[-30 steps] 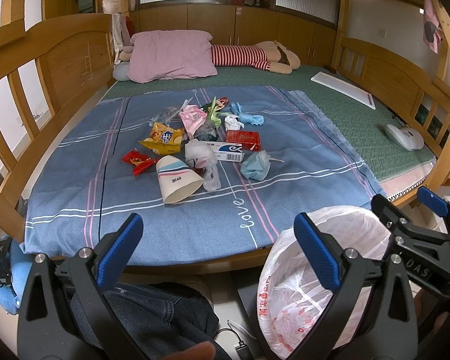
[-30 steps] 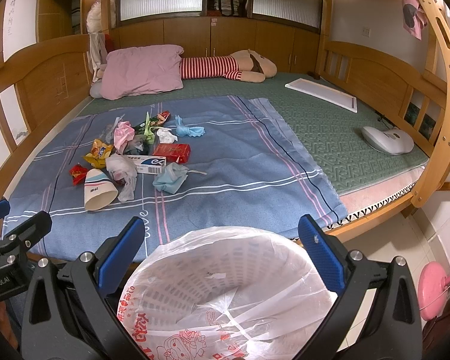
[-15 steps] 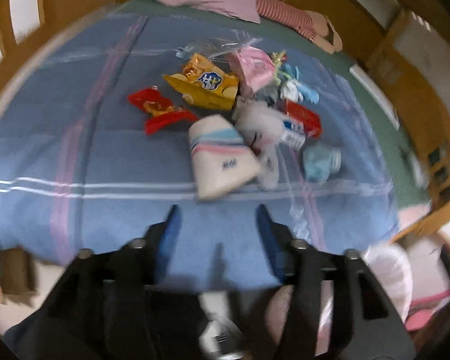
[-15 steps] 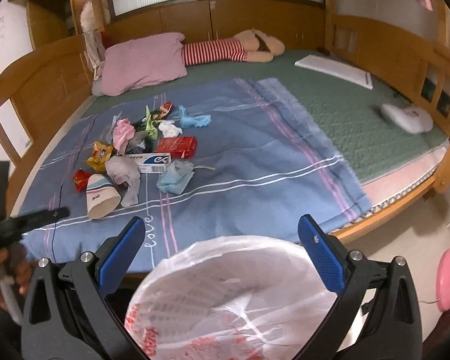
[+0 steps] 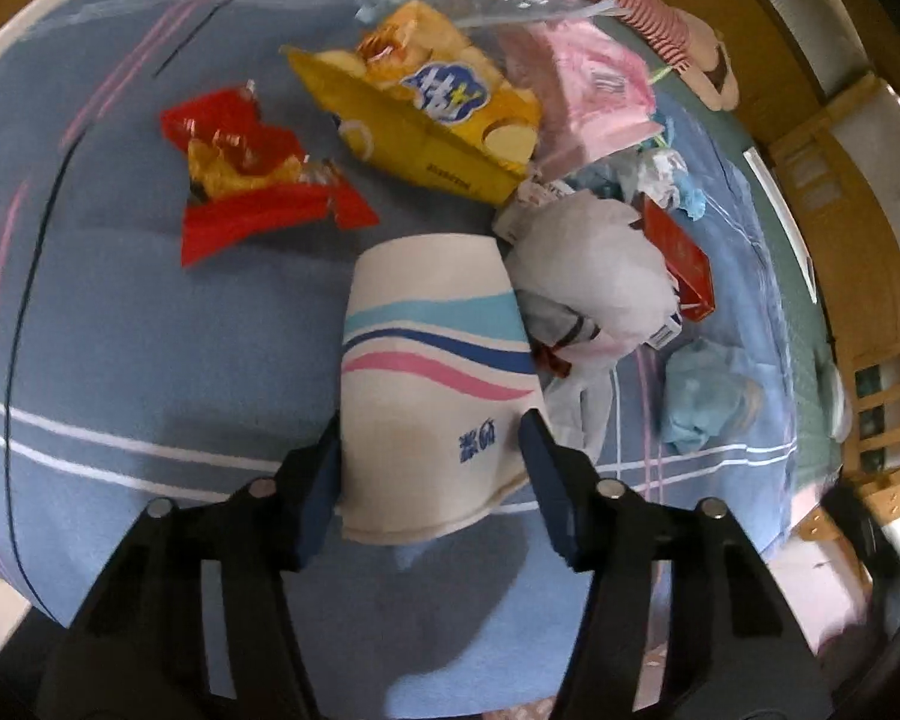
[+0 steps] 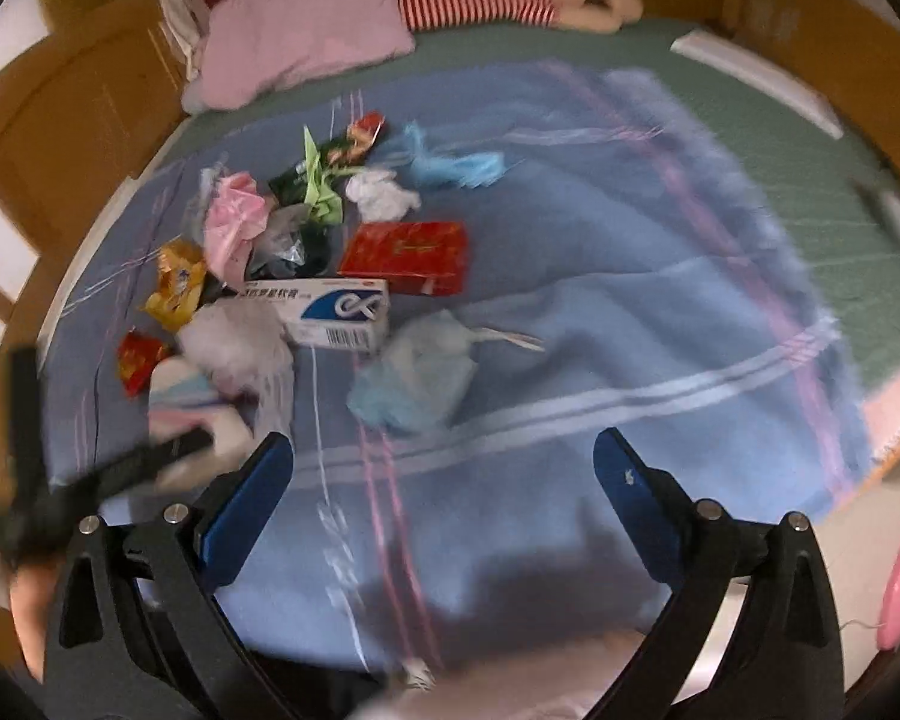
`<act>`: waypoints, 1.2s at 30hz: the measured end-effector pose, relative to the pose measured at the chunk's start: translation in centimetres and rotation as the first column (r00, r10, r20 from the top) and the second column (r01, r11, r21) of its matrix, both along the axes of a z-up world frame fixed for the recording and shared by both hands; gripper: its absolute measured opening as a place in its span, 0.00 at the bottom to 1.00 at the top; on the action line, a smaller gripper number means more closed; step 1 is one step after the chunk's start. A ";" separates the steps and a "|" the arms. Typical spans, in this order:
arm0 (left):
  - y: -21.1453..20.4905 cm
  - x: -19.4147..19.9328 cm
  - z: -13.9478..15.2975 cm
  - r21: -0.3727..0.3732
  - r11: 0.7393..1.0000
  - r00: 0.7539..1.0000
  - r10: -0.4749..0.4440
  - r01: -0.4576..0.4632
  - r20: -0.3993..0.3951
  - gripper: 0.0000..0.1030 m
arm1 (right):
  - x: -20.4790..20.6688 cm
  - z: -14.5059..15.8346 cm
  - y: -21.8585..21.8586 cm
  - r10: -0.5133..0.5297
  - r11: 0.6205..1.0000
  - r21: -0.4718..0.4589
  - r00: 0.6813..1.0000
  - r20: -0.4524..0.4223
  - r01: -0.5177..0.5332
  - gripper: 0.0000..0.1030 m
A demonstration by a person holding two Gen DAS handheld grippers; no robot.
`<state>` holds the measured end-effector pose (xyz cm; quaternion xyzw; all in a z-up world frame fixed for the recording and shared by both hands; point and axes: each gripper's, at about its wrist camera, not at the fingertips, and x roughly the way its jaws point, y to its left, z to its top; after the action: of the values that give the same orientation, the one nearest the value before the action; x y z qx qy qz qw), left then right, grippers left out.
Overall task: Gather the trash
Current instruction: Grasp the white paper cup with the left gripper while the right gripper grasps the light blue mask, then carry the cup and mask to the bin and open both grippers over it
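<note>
right tool (image 6: 441,474): jaws wide, empty | below: blue blanket (image 6: 570,312) | trash pile (image 6: 306,264) upper left (blurred)

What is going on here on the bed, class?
A person is clearing litter off a blue blanket with hand-held tongs. The left tongs are closing around a paper cup lying on its side; the cup sits between the pads, though a firm grip is not clear yet. The right tongs hang open and empty above the blanket. Snack wrappers, boxes and tissues lie in a heap behind the cup.
</note>
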<state>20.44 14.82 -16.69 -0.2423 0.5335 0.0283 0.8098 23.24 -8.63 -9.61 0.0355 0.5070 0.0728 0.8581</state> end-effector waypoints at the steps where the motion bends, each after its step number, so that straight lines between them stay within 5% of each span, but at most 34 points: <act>1: -0.1 -0.3 0.3 0.005 1.000 1.000 -0.001 0.001 0.010 0.47 | 1.1 -0.7 0.5 -0.008 1.000 -0.008 1.000 -0.013 0.007 0.96; 4: 0.6 -1.0 0.8 0.007 1.000 0.999 0.028 -0.028 0.046 0.42 | 5.0 -4.2 2.8 -0.022 1.000 -0.019 0.994 -0.105 0.020 0.85; 6: 0.9 -1.4 1.2 0.017 0.999 0.997 0.044 -0.045 0.058 0.41 | 5.9 -5.8 3.1 -0.030 1.000 -0.011 0.985 -0.171 0.028 0.51; 9: 1.4 -1.6 1.9 0.022 0.997 0.993 0.074 -0.076 0.090 0.39 | 5.5 -6.4 2.9 -0.024 0.998 0.045 0.982 -0.190 0.033 0.30; 16: 4.0 -3.0 3.2 -0.039 0.979 0.966 0.203 -0.200 0.160 0.36 | 2.1 -3.7 1.6 0.004 0.999 0.049 0.997 -0.082 0.000 0.22; 19: 3.7 -3.8 3.8 -0.008 0.973 0.954 0.226 -0.229 0.198 0.36 | 0.8 -3.1 1.5 0.010 0.996 0.084 0.998 -0.068 -0.004 0.21; 27: 0.3 -7.0 7.9 0.253 0.944 0.916 0.100 -0.210 0.389 0.36 | -1.7 0.0 2.2 0.035 0.990 0.134 0.999 0.042 -0.040 0.18; 31: -0.2 -8.3 8.1 0.259 0.949 0.915 0.065 -0.180 0.399 0.36 | -4.9 4.0 1.2 0.050 0.988 0.136 0.984 0.171 -0.074 0.18; 36: -0.3 -10.7 8.4 0.201 0.966 0.905 0.067 -0.165 0.420 0.36 | -9.6 6.5 -0.6 0.107 0.983 0.123 0.970 0.217 -0.136 0.18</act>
<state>9.75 14.57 -8.30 -0.1780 0.3296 0.0875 0.9231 13.67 -9.20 -3.12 0.0551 0.4090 0.1634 0.8961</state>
